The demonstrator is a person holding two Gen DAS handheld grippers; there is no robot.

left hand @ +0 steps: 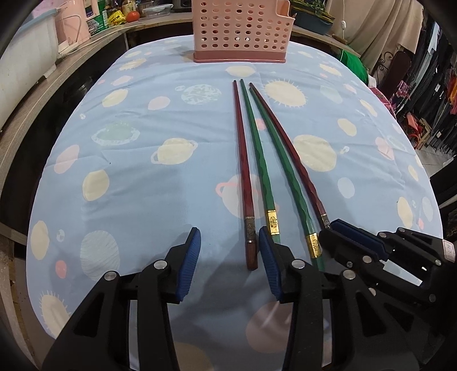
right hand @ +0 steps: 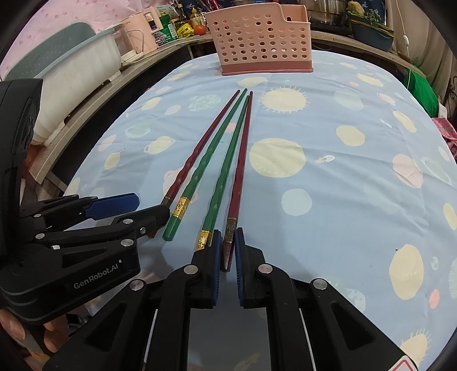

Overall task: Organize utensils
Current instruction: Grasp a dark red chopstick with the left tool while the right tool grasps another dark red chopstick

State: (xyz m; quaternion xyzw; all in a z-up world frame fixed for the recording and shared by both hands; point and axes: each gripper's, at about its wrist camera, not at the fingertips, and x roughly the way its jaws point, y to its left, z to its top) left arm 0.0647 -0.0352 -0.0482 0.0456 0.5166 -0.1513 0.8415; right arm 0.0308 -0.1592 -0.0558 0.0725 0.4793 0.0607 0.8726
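Observation:
Four chopsticks lie side by side on the planet-print tablecloth [left hand: 128,177], tips toward the pink perforated basket [left hand: 242,31] [right hand: 262,42]. My left gripper [left hand: 228,229] [right hand: 152,205] is open around the butt of the left red chopstick [left hand: 242,159] [right hand: 200,148], which lies close to the right pad without being pressed. Two green chopsticks [left hand: 262,171] [left hand: 314,245] with gold bands rest in the middle [right hand: 180,208] [right hand: 203,239]. My right gripper [right hand: 228,231] [left hand: 331,229] is shut on the butt of the right red chopstick [right hand: 241,171] [left hand: 310,182].
A wooden counter curves along the left with a white bin [right hand: 82,71], a pink appliance [right hand: 142,25], bottles and a tomato [right hand: 200,29]. Clothes hang at the right [left hand: 440,85]. A person's fingers [right hand: 14,328] show at the lower left.

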